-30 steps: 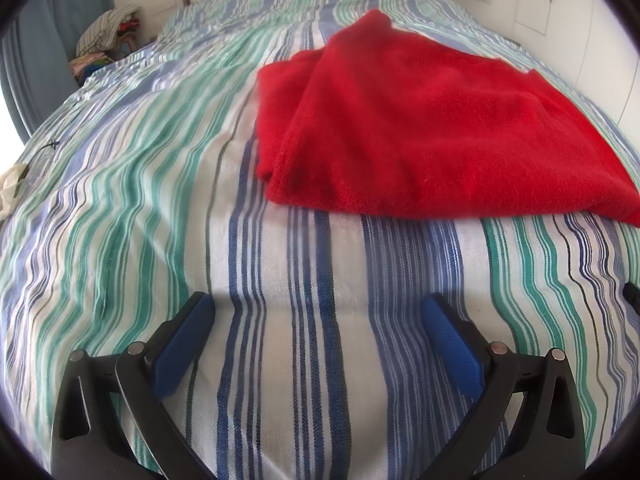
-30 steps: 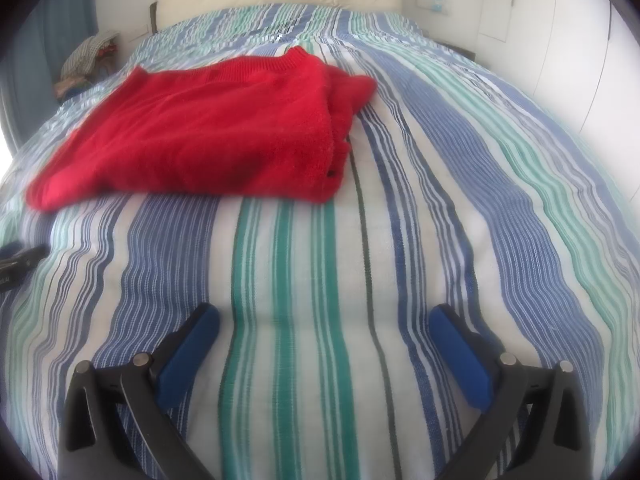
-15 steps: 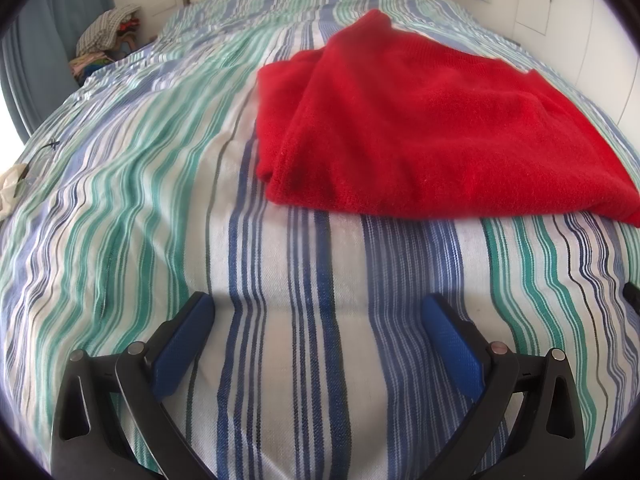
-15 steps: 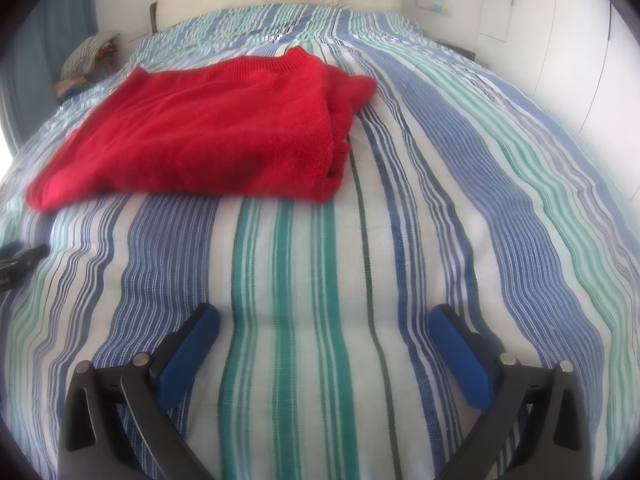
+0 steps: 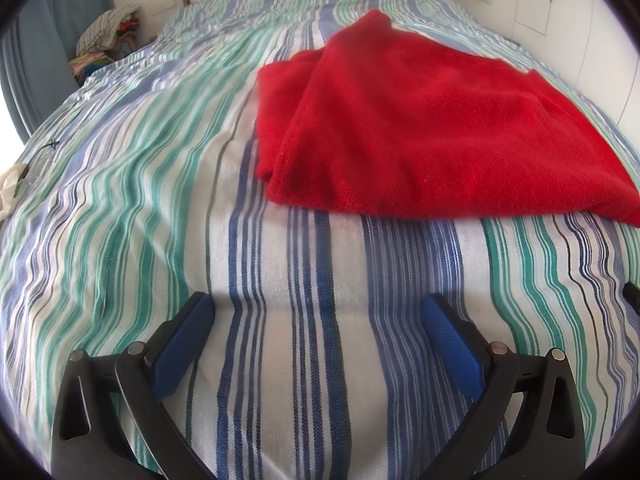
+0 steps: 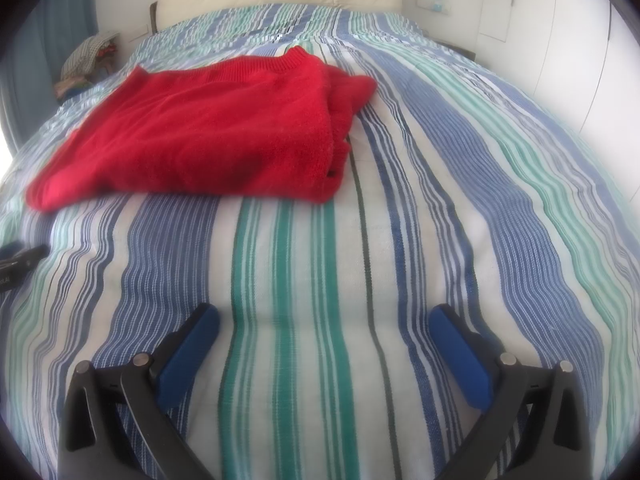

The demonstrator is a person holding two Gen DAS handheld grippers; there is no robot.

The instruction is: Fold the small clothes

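Your left gripper (image 5: 318,306) hangs low over the striped bedspread (image 5: 132,208), jaws spread wide, nothing between them. Your right gripper (image 6: 325,316) does the same: jaws wide apart, empty, bare stripes beneath.

Ahead of both pairs of jaws, well apart from them, lies the red sweater (image 5: 424,132). For the left jaws it sits ahead and to the right; for the right jaws, ahead and to the left (image 6: 208,132). It lies flat on the bed, already doubled over, with layered edges stacked on its right side and a ribbed neckline at the far end. You look well along: sleeves appear tucked in, body folded. Perhaps one more fold remains, or none.

Hard to make out: the sleeves themselves are hidden inside the layers. A dark object (image 6: 18,258) at the right view's left edge is cut off, likely the other gripper. Beyond the bed's far left corner, a pile of clothes (image 5: 106,40) is too small to sort.
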